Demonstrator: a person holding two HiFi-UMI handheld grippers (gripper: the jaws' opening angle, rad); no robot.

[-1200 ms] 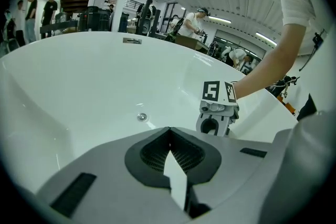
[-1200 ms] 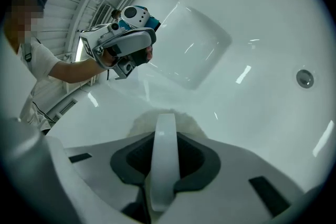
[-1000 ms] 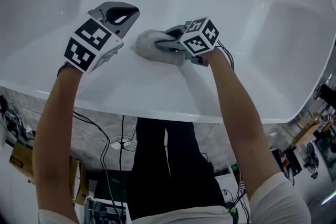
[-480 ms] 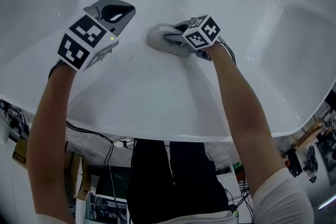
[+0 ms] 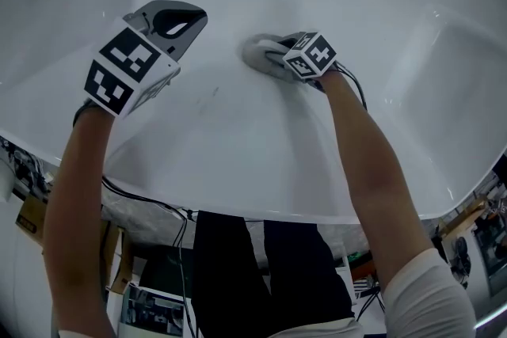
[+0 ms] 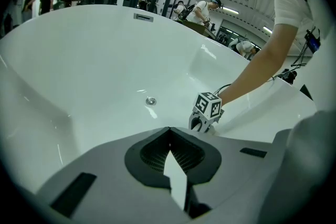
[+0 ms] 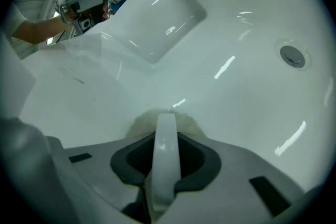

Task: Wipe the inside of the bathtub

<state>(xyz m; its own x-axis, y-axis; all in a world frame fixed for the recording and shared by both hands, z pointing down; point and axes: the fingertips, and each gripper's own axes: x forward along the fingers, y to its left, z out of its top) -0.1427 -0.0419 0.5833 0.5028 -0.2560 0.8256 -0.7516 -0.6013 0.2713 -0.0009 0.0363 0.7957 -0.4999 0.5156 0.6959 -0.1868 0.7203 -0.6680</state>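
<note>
Bathtub (image 5: 238, 146) slope bears cloth (image 5: 255, 51) pinched in right gripper (image 5: 273, 56); left gripper (image 5: 176, 16) closed, well apart.

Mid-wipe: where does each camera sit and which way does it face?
Head view: on the person's head, looking down into the bathtub; left forearm, right forearm, left tongs, right tongs on the cloth.
Left gripper view: on the left tongs, facing the drain; right forearm shows.
Right gripper view: on the right tongs, facing the bathtub floor; left tongs visible.
Shared: the drain, in all three.
</note>
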